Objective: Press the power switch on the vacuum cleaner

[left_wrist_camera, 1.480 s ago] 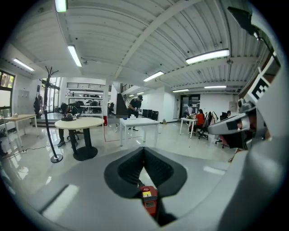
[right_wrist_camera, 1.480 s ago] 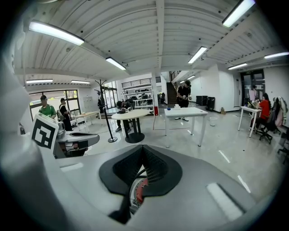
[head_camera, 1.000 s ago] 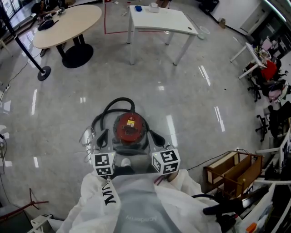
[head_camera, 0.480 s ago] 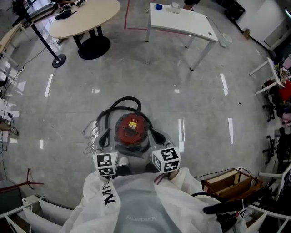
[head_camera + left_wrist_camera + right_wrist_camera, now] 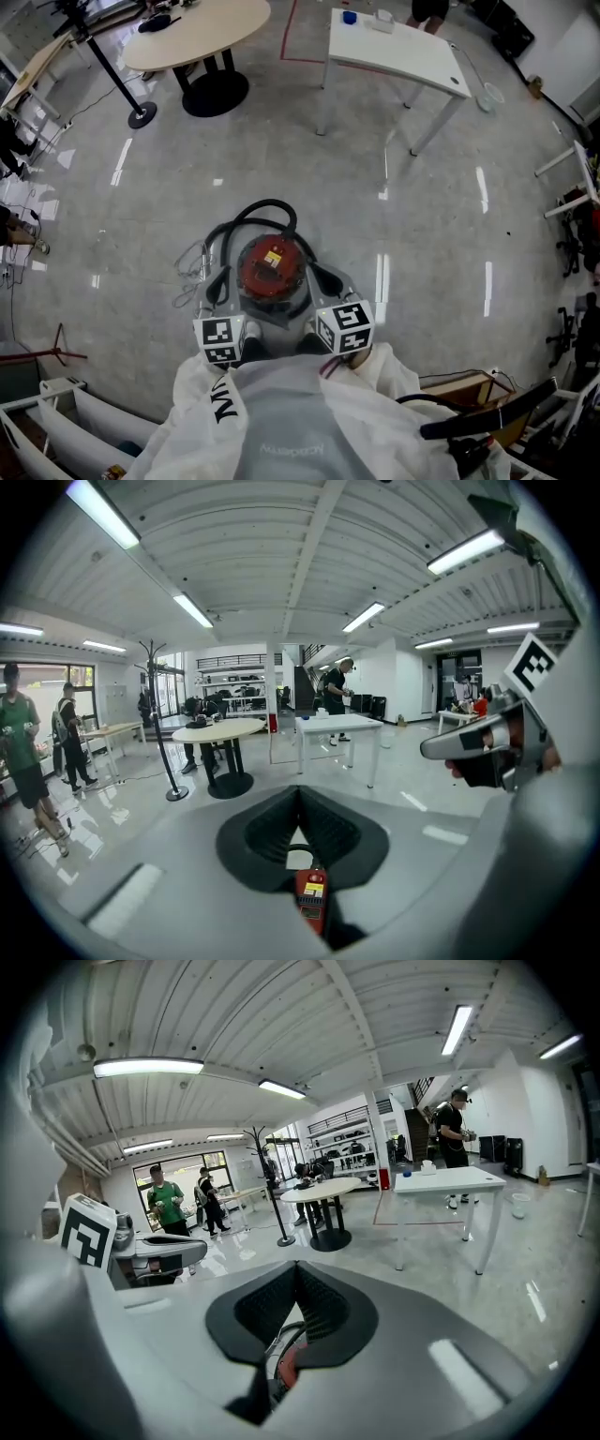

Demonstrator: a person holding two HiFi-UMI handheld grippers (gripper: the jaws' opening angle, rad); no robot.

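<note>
Item: vacuum cleaner point(image 5: 272, 272), canister type, with a red domed top bearing a yellow label point(image 5: 273, 260) and a grey lower body; it stands on the glossy grey floor point(image 5: 422, 206) in open space, directly in front of the person in the white garment point(image 5: 281, 431). Its black hose point(image 5: 258, 208) arcs round the far side of the body, and a loose coil of thin cable point(image 5: 190, 272) lies on the floor just beside it, on the person's left. Left hand-held gripper point(image 5: 216, 284): held low at the vacuum's left flank, jaws brought together at the tips with nothing between them; its own view shows the red top point(image 5: 312, 897) below the closed tips point(image 5: 299, 794). Right hand-held gripper point(image 5: 324, 279): held at the vacuum's right flank, jaws likewise closed and empty point(image 5: 296, 1269), with a sliver of red casing point(image 5: 289, 1365) showing beneath. Neither gripper can be seen touching the vacuum, and the power switch cannot be picked out. Background: round beige desk point(image 5: 197, 30) on a black pedestal and a white desk point(image 5: 398, 52), both well apart from the vacuum across the floor; a wooden crate point(image 5: 469, 384) near the person's right side.
</note>
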